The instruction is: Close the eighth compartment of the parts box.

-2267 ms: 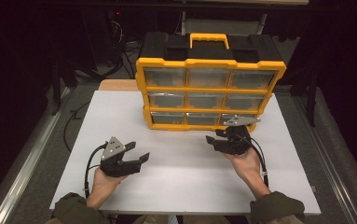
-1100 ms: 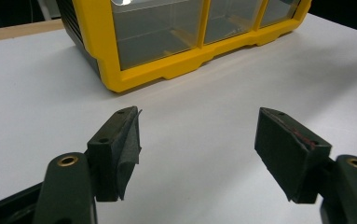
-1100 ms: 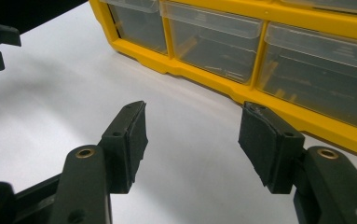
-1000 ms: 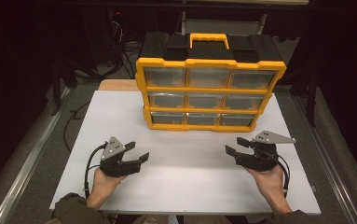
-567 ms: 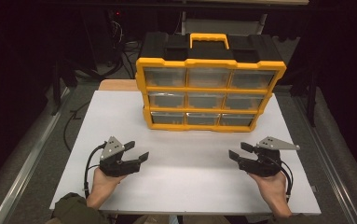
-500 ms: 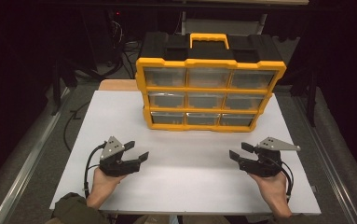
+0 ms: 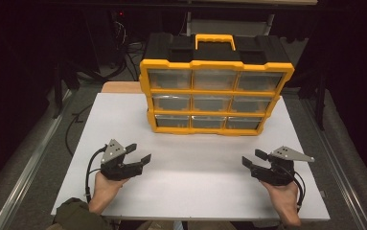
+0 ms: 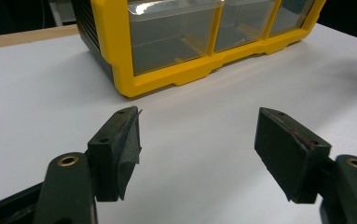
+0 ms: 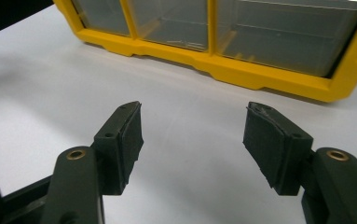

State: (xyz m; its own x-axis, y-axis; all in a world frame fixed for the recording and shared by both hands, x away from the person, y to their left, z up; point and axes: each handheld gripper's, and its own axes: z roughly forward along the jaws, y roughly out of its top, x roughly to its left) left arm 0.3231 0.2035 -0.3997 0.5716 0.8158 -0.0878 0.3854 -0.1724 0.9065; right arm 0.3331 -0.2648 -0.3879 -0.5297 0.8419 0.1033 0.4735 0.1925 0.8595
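Observation:
A yellow and black drawer organizer [image 7: 214,93] with clear drawers stands upright at the back middle of the white table [image 7: 195,158]. All its drawers look pushed in. My left gripper [image 7: 140,151] rests low over the near left of the table, open and empty, aimed at the organizer's lower left drawer [image 8: 167,46]. In the left gripper view its pads [image 8: 198,116] stand wide apart over bare table. My right gripper [image 7: 251,157] sits at the near right, open; its jaws have just been opening with nothing between them [image 9: 193,109]. The organizer's yellow base [image 9: 260,74] lies ahead of it.
A wooden strip [image 7: 121,87] shows behind the table's back left corner. Cables [image 7: 123,43] lie on the dark floor behind and to the left. A metal rail [image 7: 23,167] runs along the left side. Open table surface lies between the two grippers.
The right gripper drew back from the organizer's lower right drawer to the near right of the table and sank a little. The left gripper kept still.

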